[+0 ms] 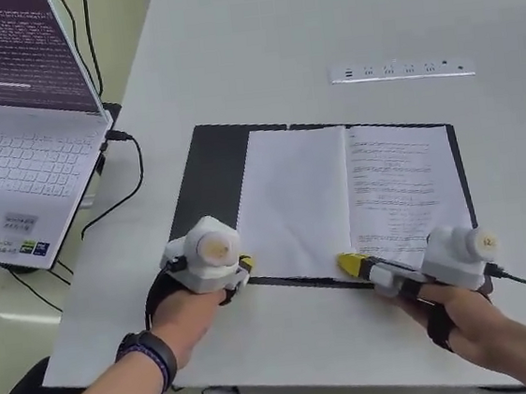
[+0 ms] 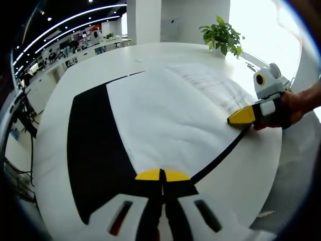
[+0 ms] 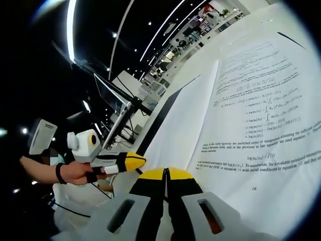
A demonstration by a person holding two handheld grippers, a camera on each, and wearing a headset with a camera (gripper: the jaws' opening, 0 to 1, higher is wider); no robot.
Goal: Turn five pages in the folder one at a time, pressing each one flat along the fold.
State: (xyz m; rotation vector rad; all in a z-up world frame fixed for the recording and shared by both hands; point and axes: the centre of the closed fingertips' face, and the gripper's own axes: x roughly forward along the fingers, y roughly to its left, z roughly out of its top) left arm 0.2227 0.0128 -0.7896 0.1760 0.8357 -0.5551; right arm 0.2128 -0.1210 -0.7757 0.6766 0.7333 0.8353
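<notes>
- The folder (image 1: pixel 212 179) lies open and flat on the white counter (image 1: pixel 256 38). Its black inner cover shows as a broad band left of the pages.
- A blank left page (image 1: pixel 294 203) and a printed right page (image 1: pixel 401 182) meet at the fold, which runs from the far edge to the near edge.
- The left claw (image 1: pixel 244 265) is pinched shut on nothing, its yellow tips together at the folder's near edge, by the blank page's near-left corner.
- In the left gripper view that claw (image 2: pixel 161 174) sits over the black cover just short of the page's edge.
- The right claw (image 1: pixel 349 264) is also closed and holds nothing, its tip at the near edge close to the fold.
- In the right gripper view its tips (image 3: pixel 166 173) meet over the foot of the fold.
- A narrow strip of counter separates the folder's near edge from the counter's near edge; both hands sit there.
- Beyond the far edge, bare counter runs to a power strip (image 1: pixel 401 70).
- A laptop (image 1: pixel 19 157) stands well apart on the left, a black cable (image 1: pixel 128 188) looping between it and the folder.
</notes>
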